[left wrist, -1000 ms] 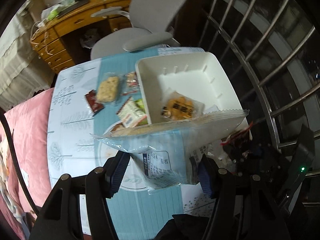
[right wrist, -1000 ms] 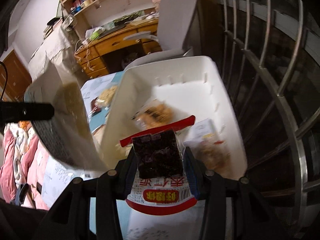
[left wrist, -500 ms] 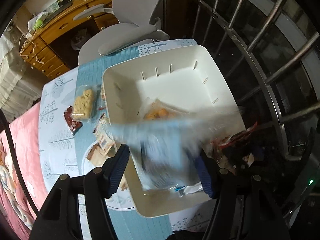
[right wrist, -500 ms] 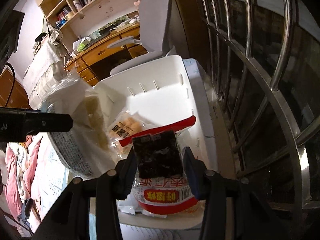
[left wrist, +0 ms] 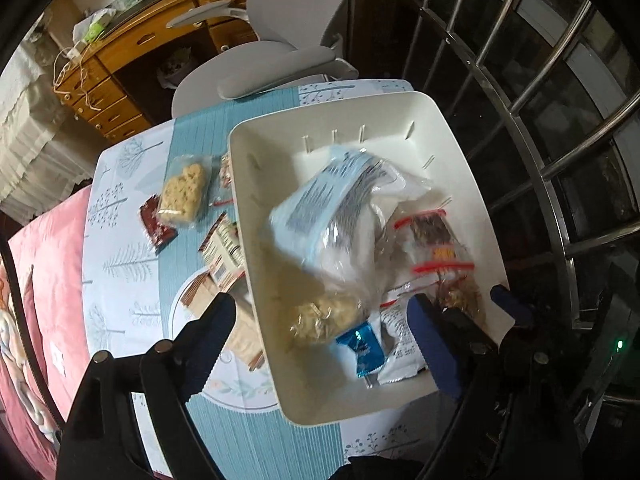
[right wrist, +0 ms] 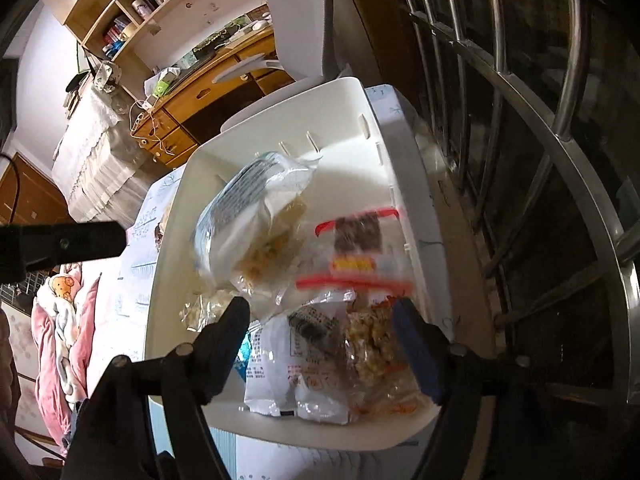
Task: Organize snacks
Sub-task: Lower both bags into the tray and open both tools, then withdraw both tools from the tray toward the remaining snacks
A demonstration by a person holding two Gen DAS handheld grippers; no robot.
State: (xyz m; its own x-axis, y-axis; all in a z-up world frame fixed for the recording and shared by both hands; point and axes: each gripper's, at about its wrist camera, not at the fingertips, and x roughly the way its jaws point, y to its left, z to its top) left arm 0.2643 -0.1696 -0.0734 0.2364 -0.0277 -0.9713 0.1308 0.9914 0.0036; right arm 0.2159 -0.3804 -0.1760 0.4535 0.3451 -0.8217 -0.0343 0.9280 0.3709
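Left wrist view: both the left gripper and right gripper have jaws opening with nothing gripped, their packets dropping into the white bin; several snacks remain on the table.

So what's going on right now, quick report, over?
Left hand-held gripper and right hand-held gripper both opening, nothing gripped. Blue-white bag and red-striped packet dropping into white bin. Several snacks wait on table.

Both packets released into bin
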